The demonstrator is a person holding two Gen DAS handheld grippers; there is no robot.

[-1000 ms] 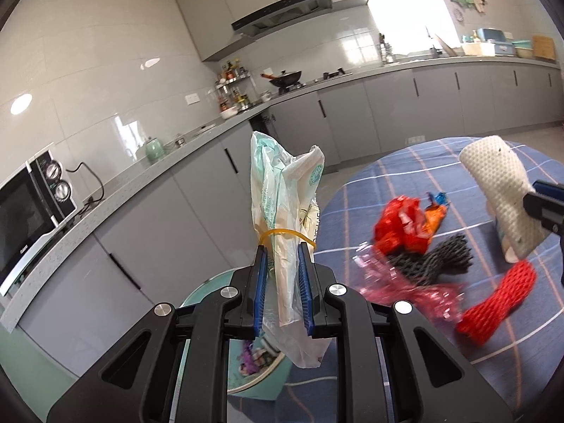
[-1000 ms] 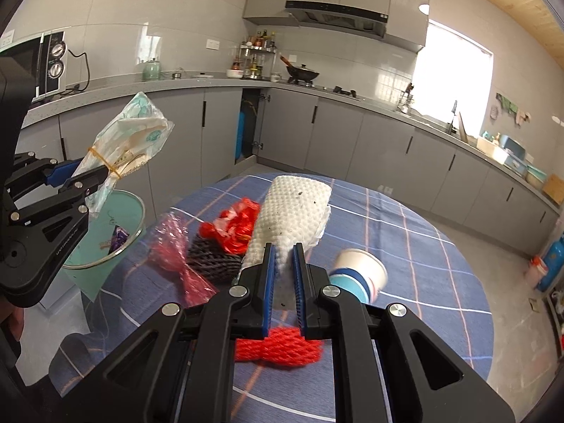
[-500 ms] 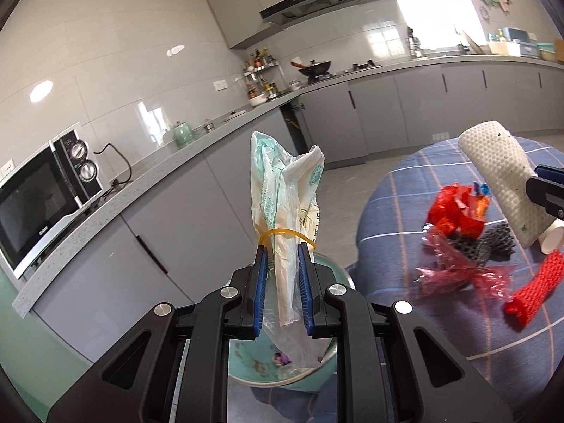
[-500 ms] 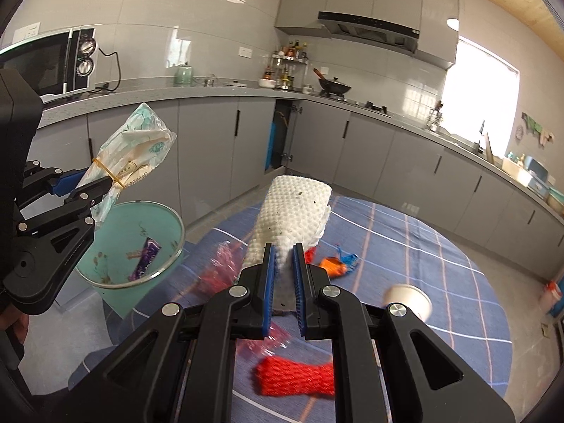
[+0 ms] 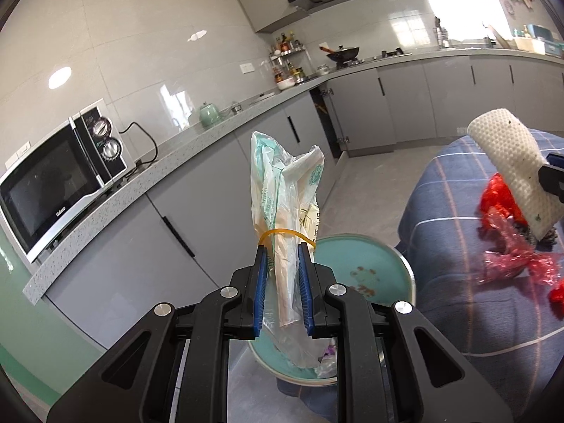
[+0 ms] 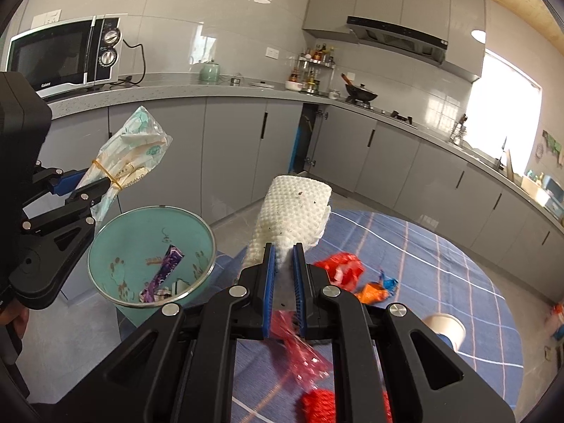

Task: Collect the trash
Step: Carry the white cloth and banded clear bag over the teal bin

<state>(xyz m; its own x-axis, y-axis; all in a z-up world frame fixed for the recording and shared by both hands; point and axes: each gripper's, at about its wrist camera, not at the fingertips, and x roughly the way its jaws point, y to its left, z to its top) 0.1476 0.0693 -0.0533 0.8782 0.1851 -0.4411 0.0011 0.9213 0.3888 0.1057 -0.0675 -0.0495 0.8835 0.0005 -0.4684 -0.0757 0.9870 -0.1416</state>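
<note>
My left gripper is shut on a clear plastic bag tied with a yellow rubber band, held upright over the teal trash bin. It also shows in the right wrist view, beside the bin, which holds a purple wrapper. My right gripper is shut on a white foam fruit net, held above the table edge; the net shows in the left wrist view.
The round table has a blue plaid cloth with a red wrapper, orange wrapper, pink plastic, red foam net and paper cup. Grey cabinets and a microwave stand behind the bin.
Both grippers have moved left, away from the table and toward the bin. The bag is now over the bin's mouth and the foam net is nearer the table's edge.
</note>
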